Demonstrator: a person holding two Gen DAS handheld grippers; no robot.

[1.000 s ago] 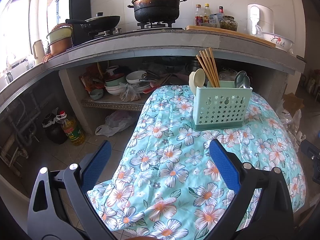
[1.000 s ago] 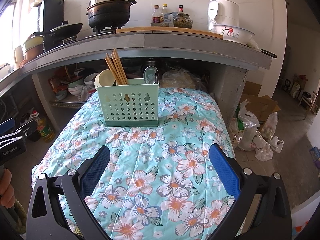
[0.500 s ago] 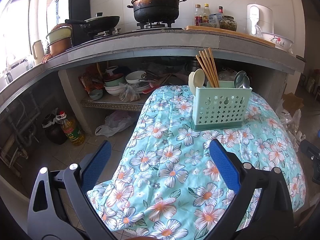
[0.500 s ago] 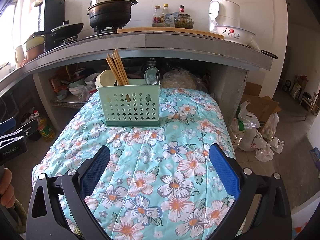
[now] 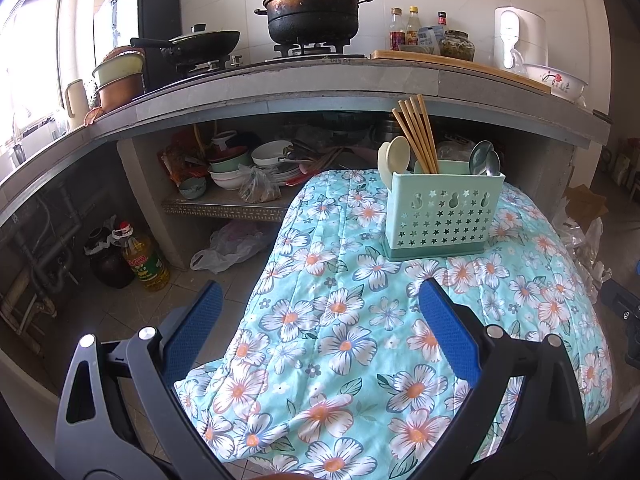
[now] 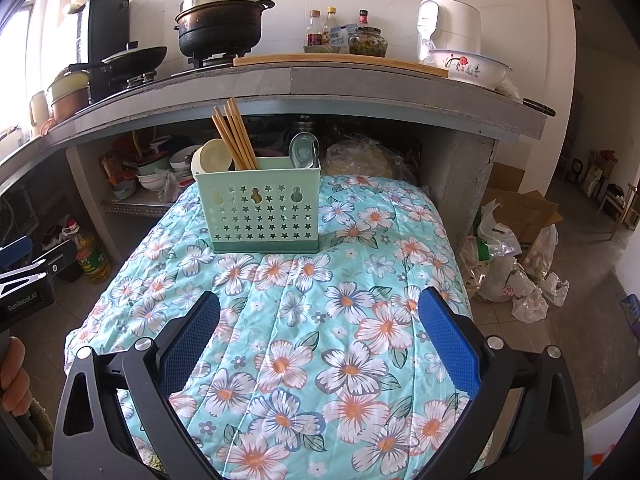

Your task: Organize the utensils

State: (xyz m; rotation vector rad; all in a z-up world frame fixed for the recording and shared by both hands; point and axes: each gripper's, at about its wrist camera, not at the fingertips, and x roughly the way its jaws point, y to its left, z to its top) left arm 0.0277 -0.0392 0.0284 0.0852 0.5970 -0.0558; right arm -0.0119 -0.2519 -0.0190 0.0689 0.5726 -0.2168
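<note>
Both grippers, left [image 5: 320, 300] and right [image 6: 320, 308], hover level, jaws spread, facing the caddy [image 6: 262, 204].

At the left edge of the right wrist view, the dark body of the left claw [image 6: 24, 296] bears white lettering reading "GenRobot.AI". The oil bottle's [image 5: 145, 261] label is too small to read.

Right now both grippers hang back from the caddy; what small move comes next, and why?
Probably ease the right gripper forward toward the green caddy. It is open and empty, the caddy stands straight ahead on the floral cloth, and the chopsticks and spoons already stand inside it.
</note>
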